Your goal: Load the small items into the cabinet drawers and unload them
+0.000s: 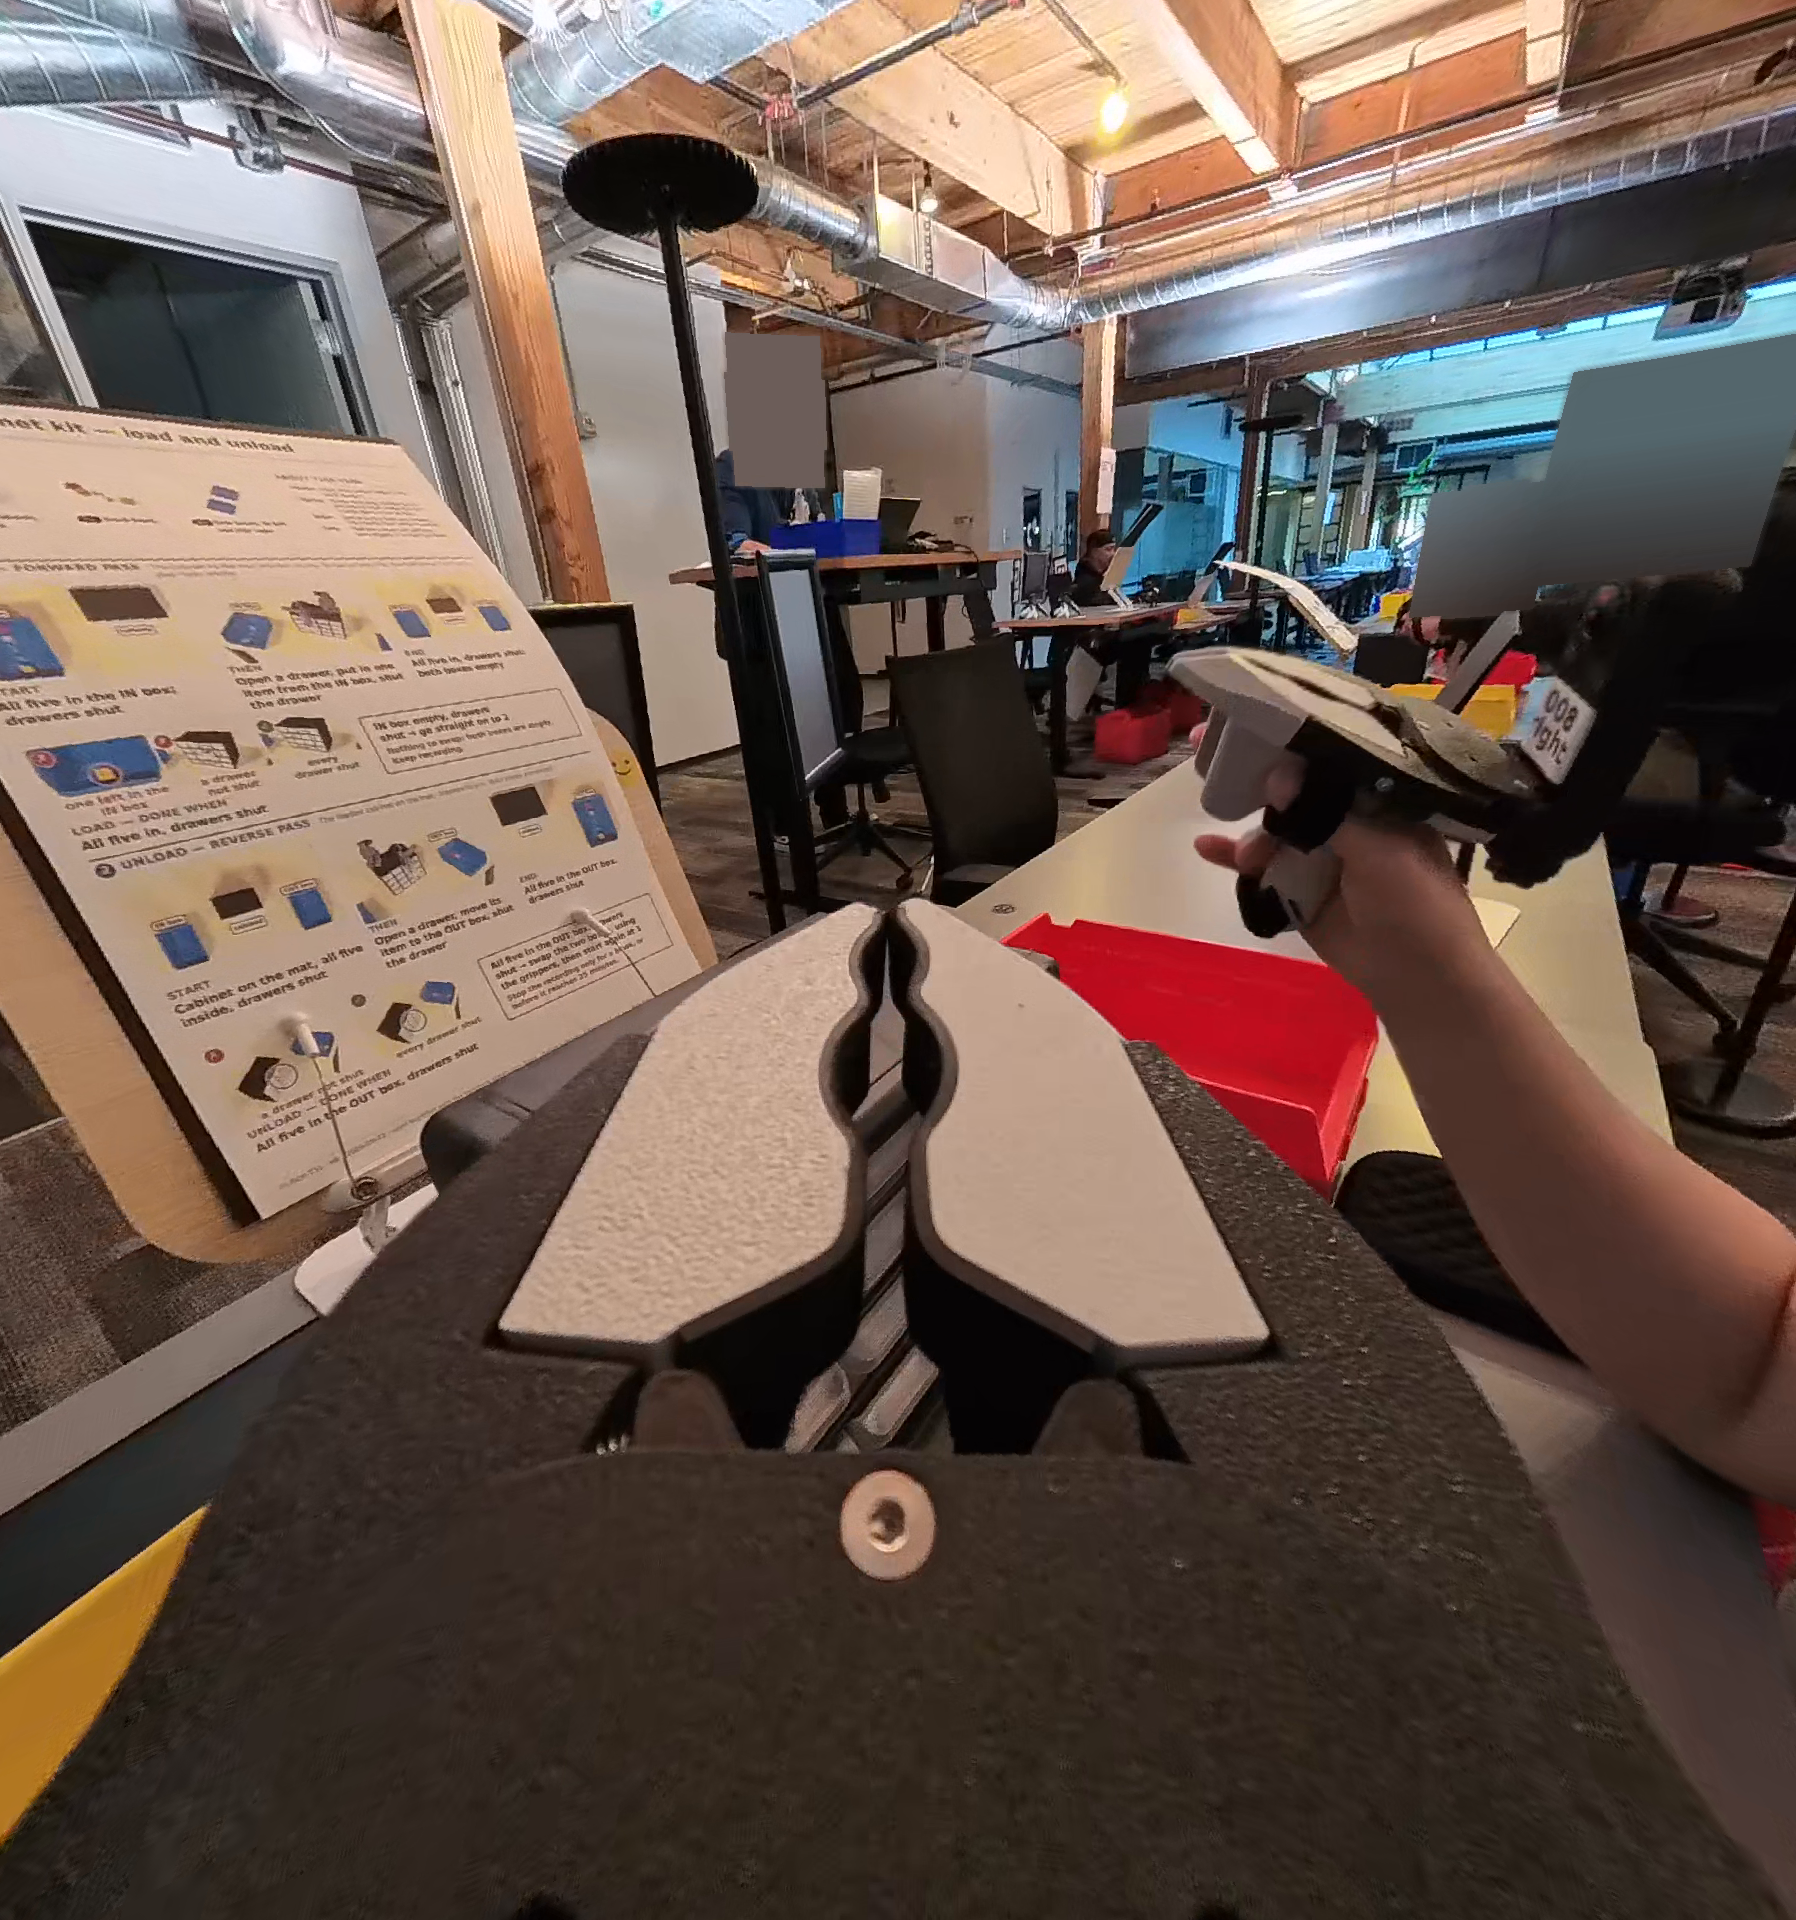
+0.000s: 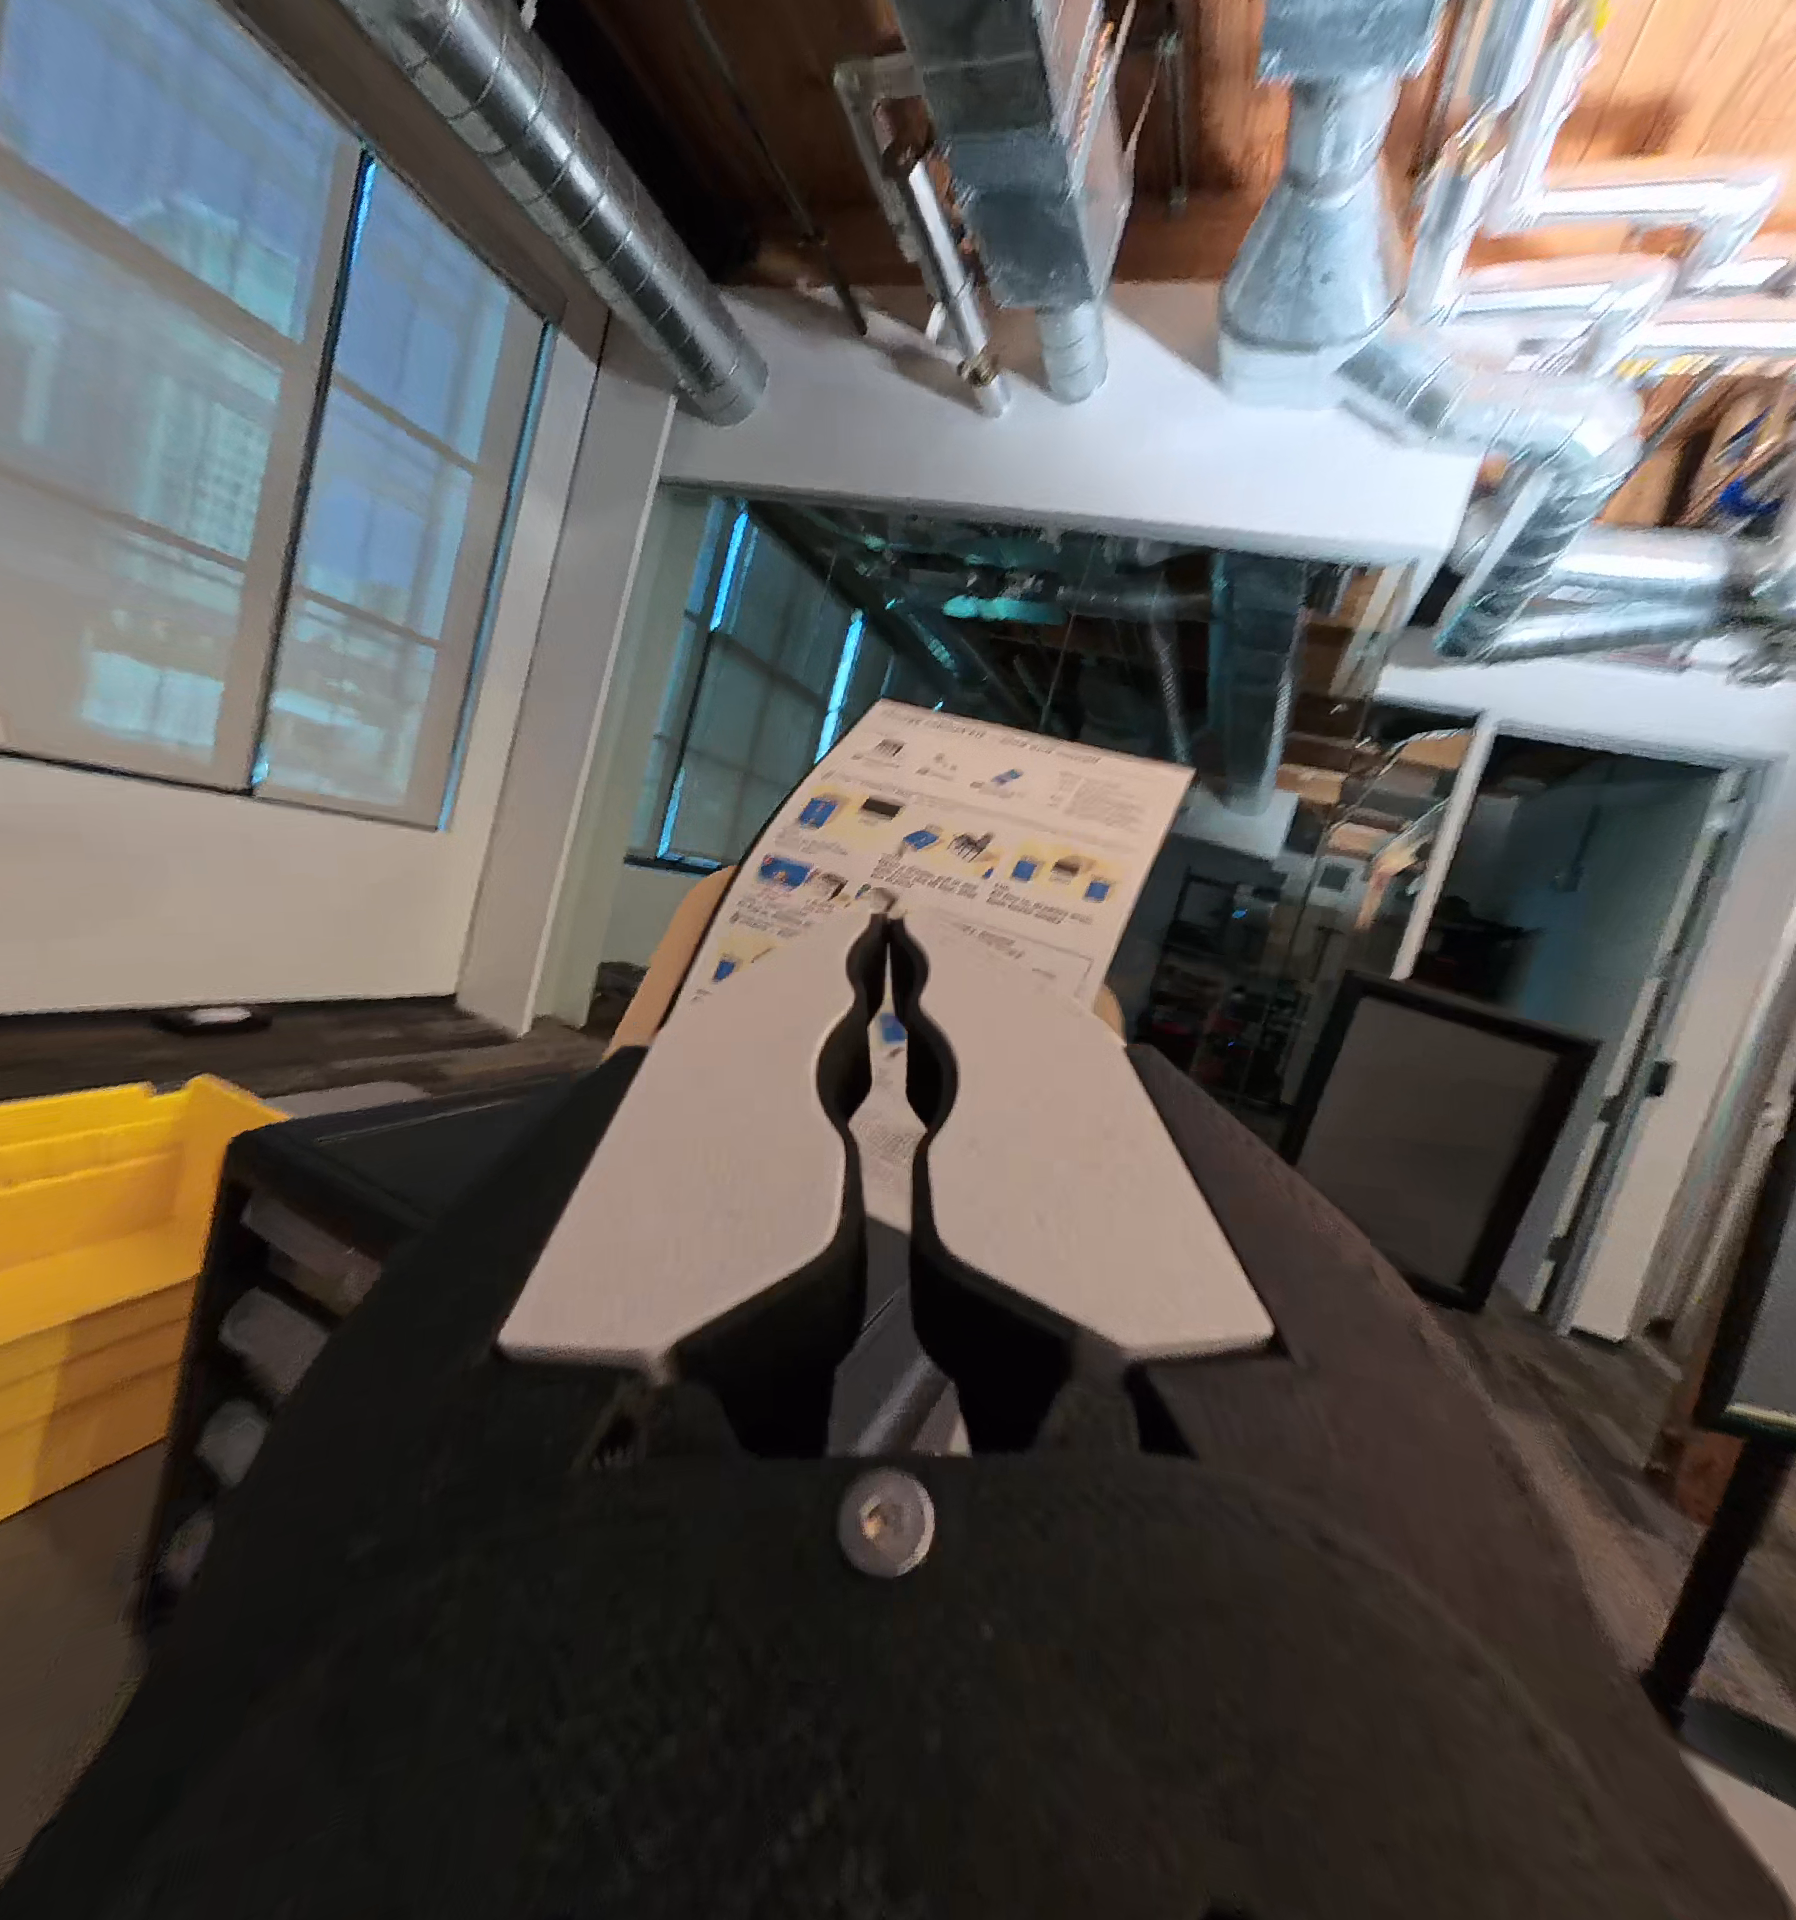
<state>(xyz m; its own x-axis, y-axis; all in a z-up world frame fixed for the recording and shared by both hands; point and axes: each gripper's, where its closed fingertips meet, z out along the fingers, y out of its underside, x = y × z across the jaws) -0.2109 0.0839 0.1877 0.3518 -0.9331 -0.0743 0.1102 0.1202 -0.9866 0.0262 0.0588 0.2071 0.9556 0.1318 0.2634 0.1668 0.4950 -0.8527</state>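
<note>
Taking in the pale table (image 1: 1102,883) first, stretching away to the right and carrying the work. Finding the big instruction board (image 1: 250,790) leaning back on a stand at its left end, facing both cameras. Spotting the black cabinet (image 2: 250,1278) low and to the left in the right wrist view, below the right gripper (image 2: 886,925), showing a column of grey drawer fronts on its left face. Reading those drawers as pushed in, though blurring too much for certainty. Noting a yellow bin (image 2: 52,1247) near that same face, and a red bin (image 1: 1226,1023) ahead and right of the left gripper (image 1: 889,923), open side up, long axis running across the table.

Holding both tools well above the work, aiming up and outward rather than down at the drawers. Keeping each pair of fingers pressed together, clamping nothing. Catching the right tool again in the left wrist view, higher and off to the right, turned on its side in a hand (image 1: 1330,883).

Judging the right side nearer the drawer fronts, so needing to drop and tilt down-left towards them. Expecting open air for that descent, but tight room by the yellow bin. Seeing no small items in either view, so not telling whether drawers or bins are holding them.
</note>
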